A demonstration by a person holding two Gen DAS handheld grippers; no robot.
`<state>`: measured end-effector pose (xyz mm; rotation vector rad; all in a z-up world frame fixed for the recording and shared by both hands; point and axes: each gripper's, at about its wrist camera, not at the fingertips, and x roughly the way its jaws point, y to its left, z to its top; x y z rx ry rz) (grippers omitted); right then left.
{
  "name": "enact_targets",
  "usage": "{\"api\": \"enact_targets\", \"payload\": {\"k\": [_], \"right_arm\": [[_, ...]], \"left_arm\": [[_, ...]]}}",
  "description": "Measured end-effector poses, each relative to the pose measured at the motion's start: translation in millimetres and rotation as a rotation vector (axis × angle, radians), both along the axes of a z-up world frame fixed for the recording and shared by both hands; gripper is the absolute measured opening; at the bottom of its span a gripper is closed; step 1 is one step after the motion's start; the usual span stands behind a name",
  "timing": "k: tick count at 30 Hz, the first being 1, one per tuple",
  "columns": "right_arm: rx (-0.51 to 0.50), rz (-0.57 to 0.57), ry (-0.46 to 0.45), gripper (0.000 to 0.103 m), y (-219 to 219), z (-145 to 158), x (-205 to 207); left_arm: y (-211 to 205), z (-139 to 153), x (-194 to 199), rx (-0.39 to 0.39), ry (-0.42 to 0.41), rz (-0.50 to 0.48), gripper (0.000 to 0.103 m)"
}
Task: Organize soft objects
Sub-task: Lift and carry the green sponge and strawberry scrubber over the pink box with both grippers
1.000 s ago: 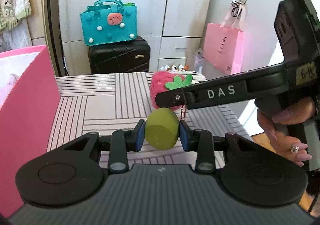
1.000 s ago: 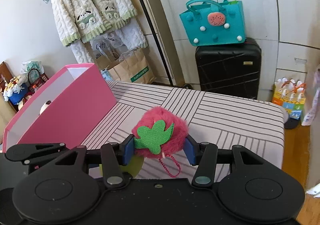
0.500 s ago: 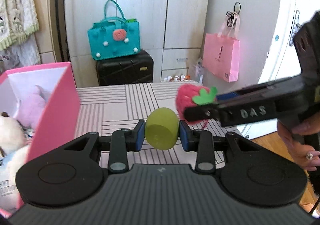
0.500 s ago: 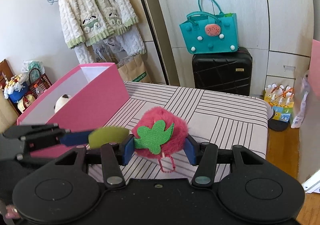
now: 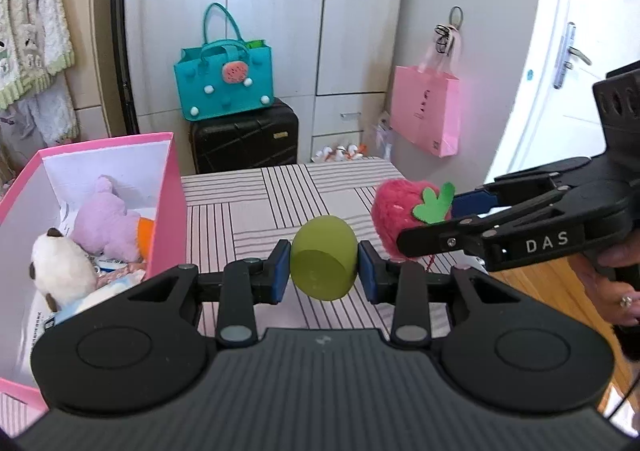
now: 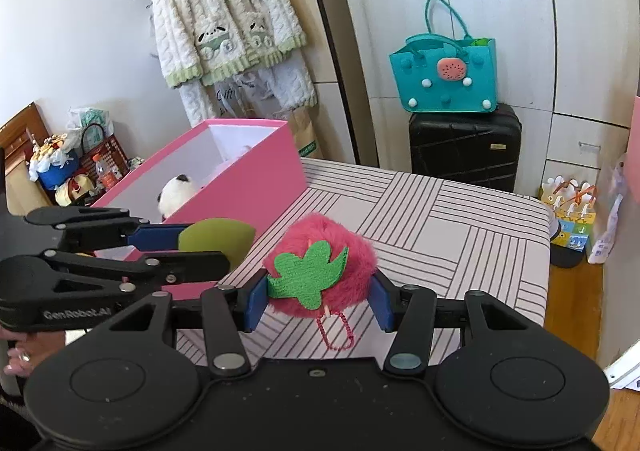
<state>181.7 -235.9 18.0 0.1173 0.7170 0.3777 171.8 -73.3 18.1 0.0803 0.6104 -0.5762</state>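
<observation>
1. The pink box (image 5: 168, 187), the biggest piece in play, stands on the striped table (image 5: 248, 207) at about 9 o'clock in the left wrist view. It already holds a white plush (image 5: 56, 271) and a lilac plush (image 5: 108, 227). Likely trouble: a toy let go too early would catch the box's near wall and drop onto the table or floor.
2. The strawberry plush (image 6: 320, 267) is fluffy red-pink with a green felt leaf and a small bead loop dangling below. The right tool (image 6: 318, 303) holds it, jaws fairly wide, pads sunk in the fur, clear above the table at 6 o'clock in its own view. Fur gives, so the hold could slip; the loop could snag a finger on release.
3. The green soft piece (image 5: 324, 269) is smooth, rounded and olive-green, with one flat face. The left tool (image 5: 324, 271) clamps it narrowly between blue pads, above the table at 6 o'clock. Smooth skin under squeeze might pop out sideways.
4. The two tools ride close together, right one at 3 o'clock of the left. They could knock each other over the box.
</observation>
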Motion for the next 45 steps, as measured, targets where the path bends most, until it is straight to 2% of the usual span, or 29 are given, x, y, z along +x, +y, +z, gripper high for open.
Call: {"api": "enact_targets", "payload": {"k": [5,10,22,26,32,36,40,43,45], "right_arm": [[0.016,0.017,0.006,0.058,12.1,10.4,-8.6],[0.029,0.041,0.001,0.058,24.9,21.6,-20.0],[0.006,0.155,-0.028,0.058,71.1,52.6,-46.1],[0.003,0.208,-0.048,0.059,89.9,59.1,-50.9],[0.013,0.259,-0.079,0.059,113.8,63.2,-38.4],[0.008,0.28,-0.134,0.059,126.1,66.6,-22.9],[0.052,0.316,-0.194,0.059,130.5,68.2,-3.3],[0.06,0.333,-0.196,0.059,138.4,65.0,18.5],[0.017,0.325,-0.214,0.059,147.6,62.1,30.7]], "left_arm": [[24.6,14.4,-12.0,-0.006,0.023,-0.054,0.034],[49.2,31.2,-28.2,-0.002,-0.008,-0.068,0.034],[98.5,43.5,-50.0,0.006,-0.038,-0.032,0.034],[116.7,50.8,-50.4,-0.021,-0.033,-0.034,0.034],[141.3,58.8,-38.3,-0.033,-0.073,0.0,0.035],[156.4,51.4,-20.2,-0.062,-0.081,0.024,0.035],[172.8,29.6,15.1,-0.111,-0.016,0.082,0.035],[174.1,17.8,41.2,-0.073,0.004,0.13,0.035],[170.5,12.5,57.2,-0.023,0.01,0.158,0.035]]}}
